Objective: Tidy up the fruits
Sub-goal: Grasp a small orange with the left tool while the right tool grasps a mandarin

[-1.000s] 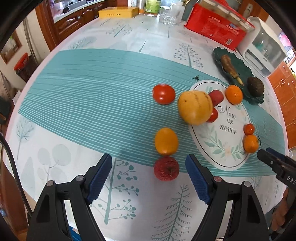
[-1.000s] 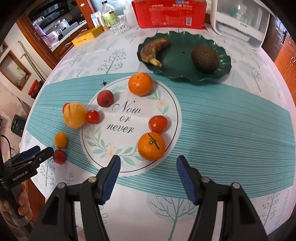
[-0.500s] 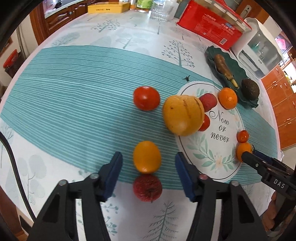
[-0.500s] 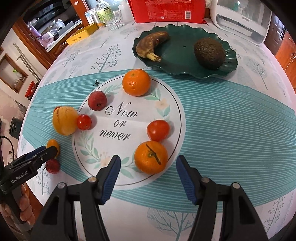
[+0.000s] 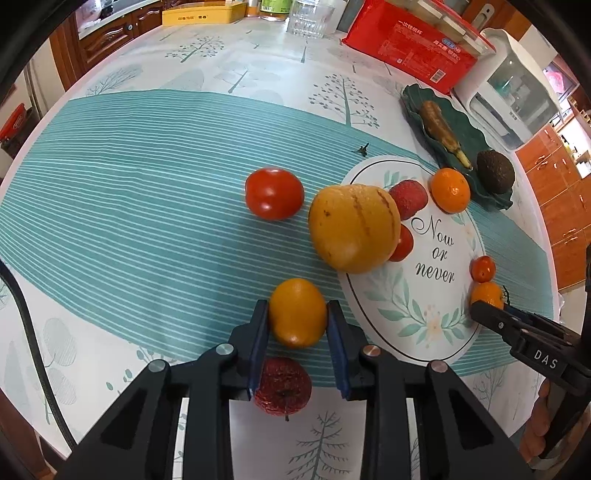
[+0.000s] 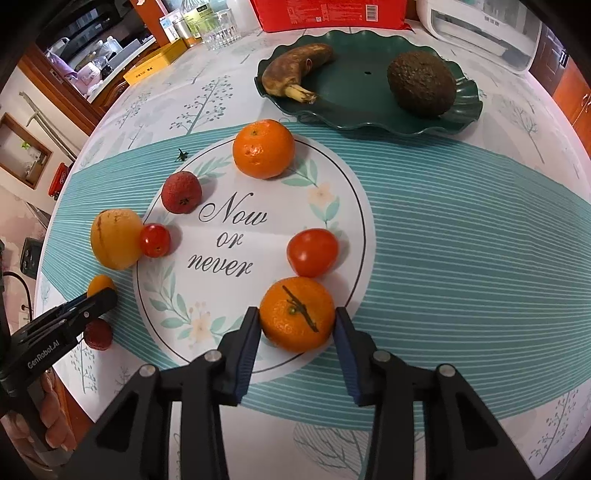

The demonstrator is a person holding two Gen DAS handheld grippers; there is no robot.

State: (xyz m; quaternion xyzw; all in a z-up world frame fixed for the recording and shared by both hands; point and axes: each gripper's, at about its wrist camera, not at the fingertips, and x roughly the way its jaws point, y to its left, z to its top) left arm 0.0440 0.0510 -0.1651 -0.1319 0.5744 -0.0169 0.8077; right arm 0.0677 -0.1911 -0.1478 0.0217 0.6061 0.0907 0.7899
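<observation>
My left gripper (image 5: pixel 297 313) is shut on a small yellow-orange fruit (image 5: pixel 297 312) on the tablecloth, with a red lychee (image 5: pixel 282 386) lying under its jaws. My right gripper (image 6: pixel 297 321) is shut on a stemmed mandarin (image 6: pixel 297 314) at the near edge of the printed "Now or never" circle (image 6: pixel 236 236). On or beside that circle lie a large yellow fruit (image 5: pixel 352 227), a tomato (image 5: pixel 274 192), a second mandarin (image 6: pixel 263 148), a lychee (image 6: pixel 181 192), a cherry tomato (image 6: pixel 155 240) and a small tomato (image 6: pixel 312 252). A dark green plate (image 6: pixel 369 92) holds a brown banana (image 6: pixel 295 72) and an avocado (image 6: pixel 421 83).
At the far edge stand a red box (image 5: pixel 410 40), a white appliance (image 5: pixel 513 96), a glass (image 5: pixel 306 18) and a yellow box (image 5: pixel 203 13). A small dark fly-like speck (image 6: pixel 181 155) sits on the cloth. The table edge runs close along the near side.
Both grippers moved forward and closed: the left onto the yellow-orange fruit, the right onto the stemmed mandarin. Earlier both were open and behind these fruits.
</observation>
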